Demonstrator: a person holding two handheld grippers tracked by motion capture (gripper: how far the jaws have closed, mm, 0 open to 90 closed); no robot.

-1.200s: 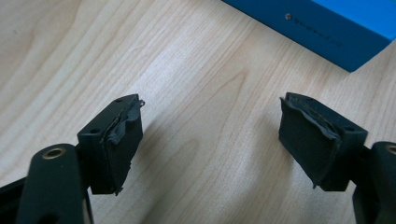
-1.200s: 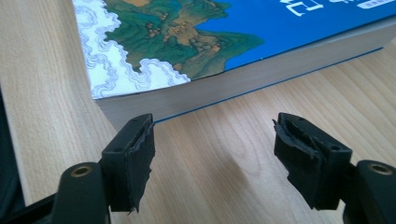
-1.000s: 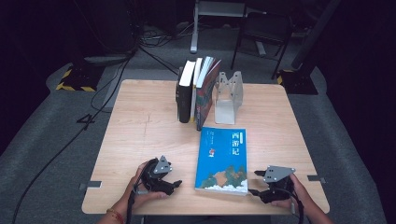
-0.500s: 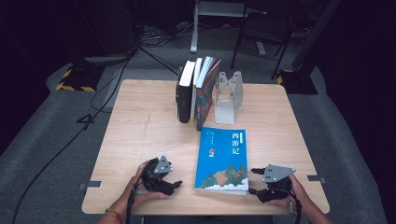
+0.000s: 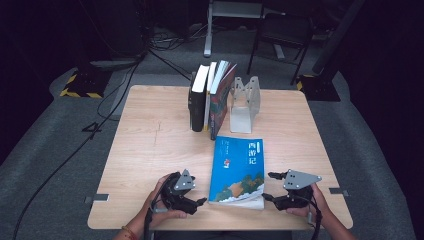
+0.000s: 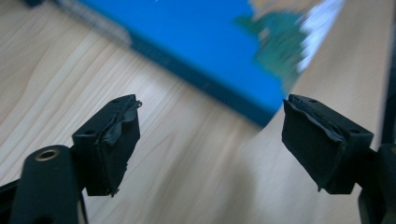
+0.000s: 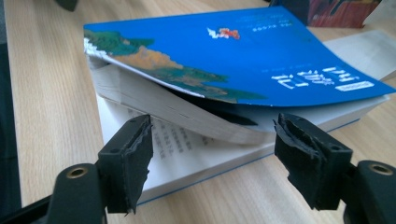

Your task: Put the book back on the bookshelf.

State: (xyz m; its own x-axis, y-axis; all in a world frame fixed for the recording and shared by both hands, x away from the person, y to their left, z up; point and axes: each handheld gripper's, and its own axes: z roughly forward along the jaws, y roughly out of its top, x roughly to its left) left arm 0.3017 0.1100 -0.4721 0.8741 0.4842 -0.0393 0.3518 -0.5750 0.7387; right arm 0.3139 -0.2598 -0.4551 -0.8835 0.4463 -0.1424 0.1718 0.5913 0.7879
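Flat book [image 5: 238, 167] before upright books [image 5: 210, 97], between both grippers

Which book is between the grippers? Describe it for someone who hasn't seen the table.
On the wooden table, near the front edge, one blue book lies flat between the left gripper and the right gripper. Unlike the upright books at the back, it lies cover up.

Lettering on the blue book

Three large white Chinese characters, 西游记, are printed on the cover of the blue book [image 5: 239, 169], toward its end nearest the bookend [image 5: 244, 103]; the smaller print beside them cannot be read.
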